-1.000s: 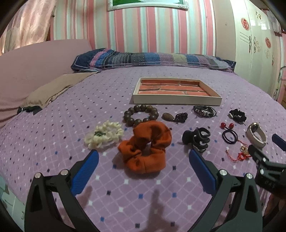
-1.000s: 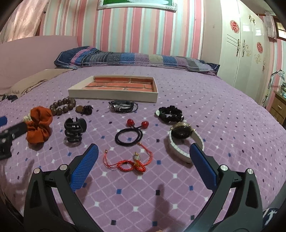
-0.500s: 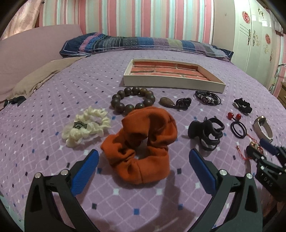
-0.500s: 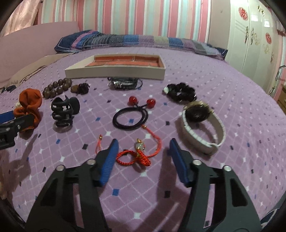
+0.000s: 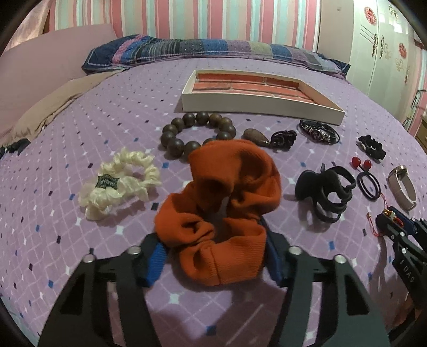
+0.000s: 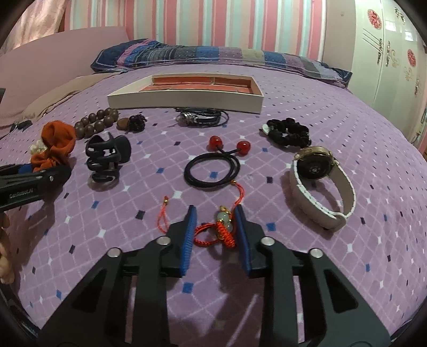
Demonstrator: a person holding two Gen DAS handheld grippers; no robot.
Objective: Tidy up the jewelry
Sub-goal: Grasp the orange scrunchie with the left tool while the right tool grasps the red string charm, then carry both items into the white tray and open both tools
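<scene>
The tray (image 5: pixel 256 105) at twelve o'clock looks empty, so all the sorting is left. The left gripper (image 5: pixel 213 253) has just been closing around the orange scrunchie (image 5: pixel 226 211). The right gripper (image 6: pixel 216 235) has just been closing on the red charm cord (image 6: pixel 222 231), not squeezing yet.

Orange scrunchie (image 5: pixel 221 211), red cord bracelet (image 6: pixel 221 229)

A wide bed with a purple cover printed in small white and blue diamonds (image 5: pixel 80 112) fills the room. A long patchwork pillow in blue, purple and grey (image 5: pixel 213 49) lies at its head against a wall of pink, white and teal vertical stripes (image 5: pixel 186 18). A white wardrobe with red floral decals (image 5: pixel 384 48) stands on the right.
</scene>
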